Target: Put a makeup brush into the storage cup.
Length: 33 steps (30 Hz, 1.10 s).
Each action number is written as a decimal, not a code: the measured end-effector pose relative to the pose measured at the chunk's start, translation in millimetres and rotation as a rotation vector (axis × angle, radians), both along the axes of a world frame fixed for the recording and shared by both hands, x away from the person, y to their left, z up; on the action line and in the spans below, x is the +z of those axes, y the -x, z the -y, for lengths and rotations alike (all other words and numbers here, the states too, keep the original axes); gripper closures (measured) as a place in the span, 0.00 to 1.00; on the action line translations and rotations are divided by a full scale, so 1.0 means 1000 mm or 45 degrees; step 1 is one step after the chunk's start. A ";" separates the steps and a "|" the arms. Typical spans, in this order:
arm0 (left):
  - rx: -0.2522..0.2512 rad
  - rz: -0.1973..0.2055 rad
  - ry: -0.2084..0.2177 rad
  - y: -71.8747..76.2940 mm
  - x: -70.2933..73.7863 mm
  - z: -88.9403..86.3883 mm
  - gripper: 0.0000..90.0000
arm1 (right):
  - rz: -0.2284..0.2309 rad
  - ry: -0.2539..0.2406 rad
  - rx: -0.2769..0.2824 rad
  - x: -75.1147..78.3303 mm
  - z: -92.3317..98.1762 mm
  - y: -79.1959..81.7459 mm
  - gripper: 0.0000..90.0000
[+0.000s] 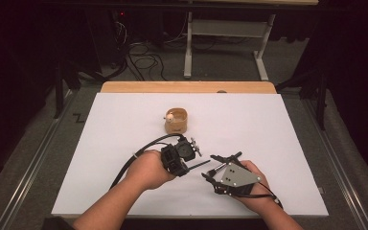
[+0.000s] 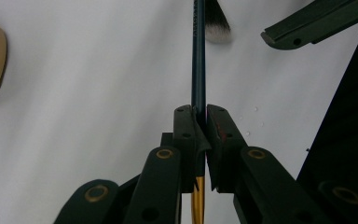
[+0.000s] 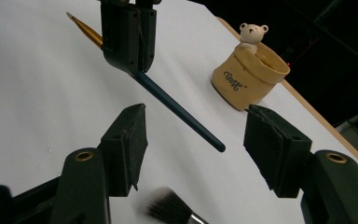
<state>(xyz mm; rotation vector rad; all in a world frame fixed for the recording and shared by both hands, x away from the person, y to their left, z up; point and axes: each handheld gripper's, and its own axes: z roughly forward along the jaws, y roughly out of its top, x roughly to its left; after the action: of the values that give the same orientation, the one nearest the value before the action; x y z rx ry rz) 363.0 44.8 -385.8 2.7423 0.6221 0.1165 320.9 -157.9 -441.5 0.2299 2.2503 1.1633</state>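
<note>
A thin stick [image 2: 198, 56] with a dark blue shaft and a gold end is clamped in my left gripper [image 2: 199, 116], which is shut on it above the white sheet. In the high view the left gripper [image 1: 188, 166] sits at the table's middle and the stick [image 1: 200, 164] points right. The stick's blue tip [image 3: 216, 145] hangs between the jaws of my right gripper [image 3: 200, 135], which stands open with its pads clear of the stick. A soft-bristled brush [image 3: 168, 210] lies on the sheet just below the right gripper [image 1: 208, 166].
A tan cup [image 1: 176, 120] with a small bear figure [image 3: 252, 33] on its rim stands behind the grippers. The white sheet [image 1: 268, 143] covers the table, with a wooden edge [image 1: 187, 87] at the back. Cables and a table frame lie on the floor beyond.
</note>
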 end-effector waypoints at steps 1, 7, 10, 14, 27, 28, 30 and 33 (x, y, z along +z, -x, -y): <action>0.000 0.000 0.001 0.000 0.000 0.000 0.92 | 0.000 -0.006 -0.002 -0.001 -0.001 0.000 0.45; -0.015 -0.005 0.014 0.002 -0.001 0.002 0.92 | -0.018 0.022 -0.010 -0.007 -0.001 0.001 0.45; -0.008 -0.001 0.010 0.001 -0.002 0.001 0.92 | -0.015 0.025 -0.005 -0.008 -0.001 0.001 0.46; -0.009 -0.006 0.021 0.002 -0.001 0.001 0.92 | -0.012 0.024 0.000 -0.008 -0.001 0.001 0.46; -0.020 -0.010 0.028 0.005 0.003 0.001 0.92 | 0.010 0.011 0.017 -0.005 -0.003 0.002 0.50; -0.018 -0.012 0.027 0.004 0.003 0.000 0.92 | 0.016 0.020 0.021 -0.005 -0.003 0.002 0.51; -0.008 -0.012 0.023 0.002 0.004 -0.001 0.92 | 0.015 0.028 0.024 -0.005 -0.003 0.002 0.52; -0.003 -0.013 0.035 0.001 0.005 -0.001 0.92 | 0.021 0.036 0.038 -0.005 -0.004 0.002 0.52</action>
<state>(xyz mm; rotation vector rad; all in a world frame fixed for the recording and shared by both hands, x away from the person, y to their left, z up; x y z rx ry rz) 362.0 46.1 -380.6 2.7185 0.6190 0.0932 319.0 -154.3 -446.8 0.1751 2.2613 1.1438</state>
